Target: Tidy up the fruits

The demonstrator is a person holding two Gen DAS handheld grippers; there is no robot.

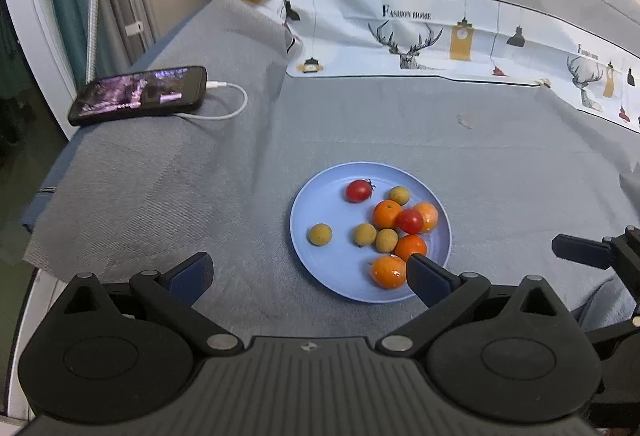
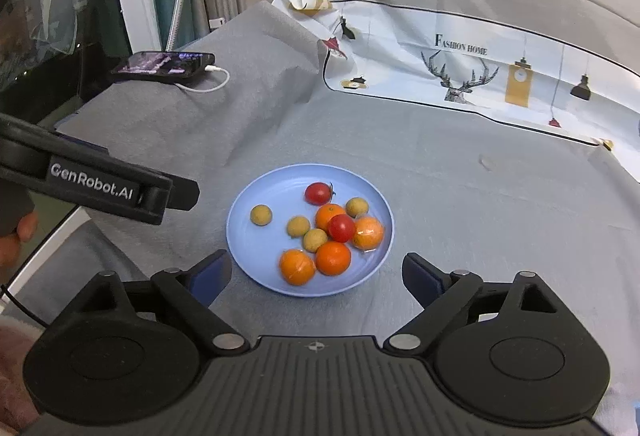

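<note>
Ten fruits crowd blue plate (image 2: 256,268) on bed, heaped toward 3 o'clock. Left gripper (image 1: 308,278), right gripper (image 2: 316,276): jaws wide, empty. Risk: nudged orange (image 2: 333,257) rolls off rim, plate skids on soft cover.

My left wrist camera looks steeply down along my left tongs (image 1: 308,274) at the blue plate (image 1: 320,276), near, from its near-left side. My right wrist camera faces the same way over my right tongs (image 2: 316,274), centred on that plate (image 2: 248,260). Both share the plate, the phone (image 1: 138,95) and the grey bed cover (image 1: 160,196).
</note>
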